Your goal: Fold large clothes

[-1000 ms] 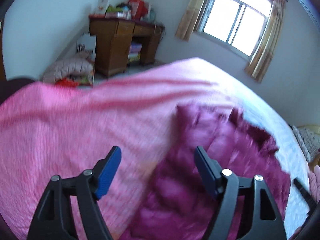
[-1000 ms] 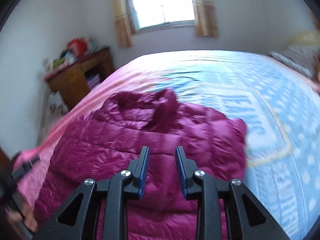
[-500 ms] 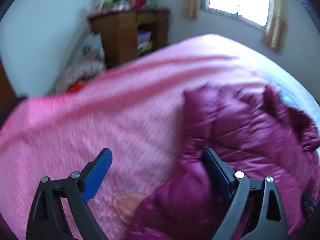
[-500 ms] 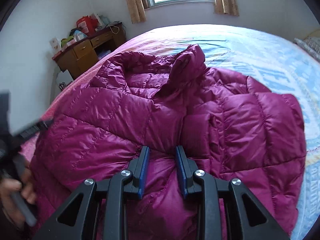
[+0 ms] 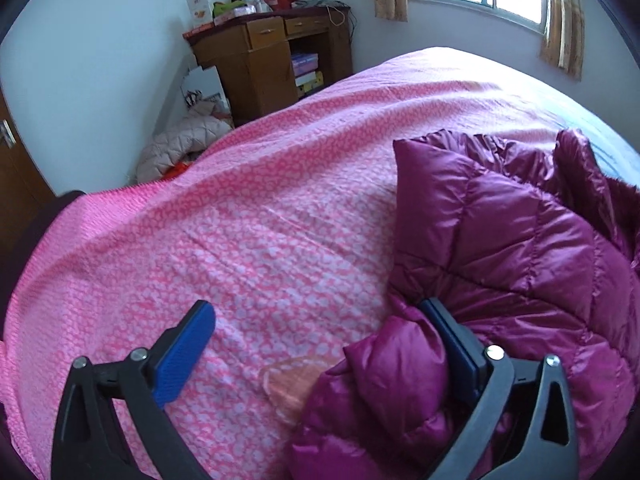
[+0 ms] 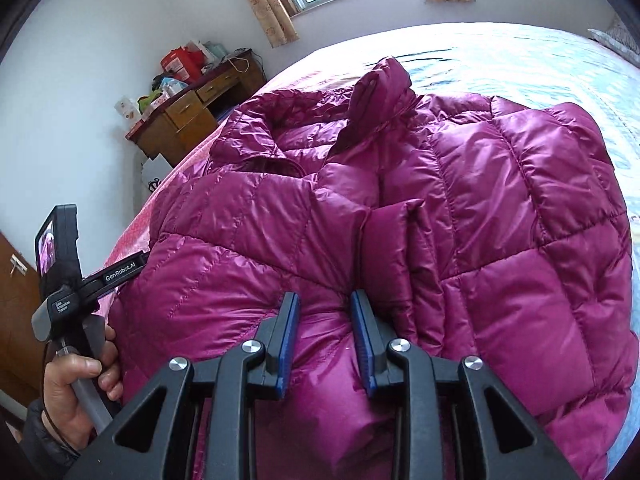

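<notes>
A magenta quilted down jacket [image 6: 460, 208] lies spread on the bed, collar toward the window. It also shows in the left wrist view [image 5: 520, 264]. My right gripper [image 6: 324, 324] is low over the jacket's near part, its jaws narrowly apart with a ridge of jacket fabric bulging between the blue pads. My left gripper [image 5: 316, 344] is wide open at the jacket's left edge; its right finger [image 5: 452, 340] presses into a fold of the jacket and its left finger [image 5: 184, 356] is over the bedspread.
The pink patterned bedspread [image 5: 248, 216] covers the bed's left part, a blue patterned one [image 6: 520, 56] the far right. A wooden desk [image 5: 264, 60] with clutter stands by the wall, with a pale jacket [image 5: 180, 144] on the floor. The hand holding the left gripper's handle [image 6: 76, 380] is at the lower left.
Both grippers have come down closer to the jacket. The left gripper's right finger now digs into the jacket's edge. The right gripper's jaws stay narrowly apart over the fabric.
</notes>
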{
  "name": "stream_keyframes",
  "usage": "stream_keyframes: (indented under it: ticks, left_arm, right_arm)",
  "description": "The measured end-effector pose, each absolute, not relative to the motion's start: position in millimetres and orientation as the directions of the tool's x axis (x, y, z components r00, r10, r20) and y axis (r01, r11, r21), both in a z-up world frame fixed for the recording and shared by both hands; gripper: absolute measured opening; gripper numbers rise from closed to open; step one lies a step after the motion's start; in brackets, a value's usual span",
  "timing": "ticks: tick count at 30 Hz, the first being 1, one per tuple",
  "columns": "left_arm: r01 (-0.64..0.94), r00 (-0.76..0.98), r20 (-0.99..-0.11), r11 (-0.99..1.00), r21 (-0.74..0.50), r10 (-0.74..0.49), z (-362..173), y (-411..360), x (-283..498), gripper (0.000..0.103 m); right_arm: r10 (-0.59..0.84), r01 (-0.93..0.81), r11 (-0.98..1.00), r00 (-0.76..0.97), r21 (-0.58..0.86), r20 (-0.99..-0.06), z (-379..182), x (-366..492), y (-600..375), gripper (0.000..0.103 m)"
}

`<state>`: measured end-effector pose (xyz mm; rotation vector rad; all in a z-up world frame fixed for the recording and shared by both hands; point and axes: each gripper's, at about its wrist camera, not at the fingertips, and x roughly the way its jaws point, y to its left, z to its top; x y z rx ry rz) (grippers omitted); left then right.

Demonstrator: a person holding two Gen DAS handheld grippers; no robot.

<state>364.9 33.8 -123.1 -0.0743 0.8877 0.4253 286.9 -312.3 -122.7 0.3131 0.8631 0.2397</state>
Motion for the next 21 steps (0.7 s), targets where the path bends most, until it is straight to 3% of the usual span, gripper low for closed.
stream_keyframes:
  ticks: [4, 6, 10, 12, 13, 16, 21]
  left_arm:
    - [-0.371, 0.553, -0.742, 0.909, 0.189, 0.38, -118, 21, 364, 0.103]
    - [-0.333, 0.576, -0.736, 0.925, 0.186, 0.355, -109, 21, 358, 0.103]
    - [-0.304, 0.656, -0.704, 0.949, 0.085, 0.273, -71, 34, 350, 0.103]
    - [-0.279, 0.702, -0.683, 0.96, -0.006, 0.2, -43, 42, 359, 0.103]
    - [-0.25, 0.727, -0.672, 0.966, -0.067, 0.142, -26, 44, 370, 0.103]
    - [-0.147, 0.752, -0.659, 0.978, -0.15, 0.012, -1, 35, 409, 0.103]
    - [0.007, 0.732, -0.678, 0.996, -0.089, -0.066, 4, -6, 468, 0.103]
  right_arm:
    - [0.301, -0.08, 0.942, 0.633, 0.326, -0.713, -121, 288, -309, 0.029]
    - [0.29, -0.1, 0.951, 0.618, 0.294, -0.731, -114, 288, -304, 0.035]
    - [0.336, -0.123, 0.933, 0.643, 0.339, -0.688, -78, 287, -319, 0.044]
    - [0.326, -0.119, 0.93, 0.702, 0.347, -0.634, -46, 296, -335, 0.071]
    - [0.319, -0.111, 0.93, 0.719, 0.35, -0.618, -34, 304, -343, 0.075]
    - [0.307, -0.087, 0.926, 0.743, 0.368, -0.596, -6, 343, -364, 0.076]
    - [0.273, 0.004, 0.923, 0.697, 0.384, -0.663, -6, 418, -385, 0.076]
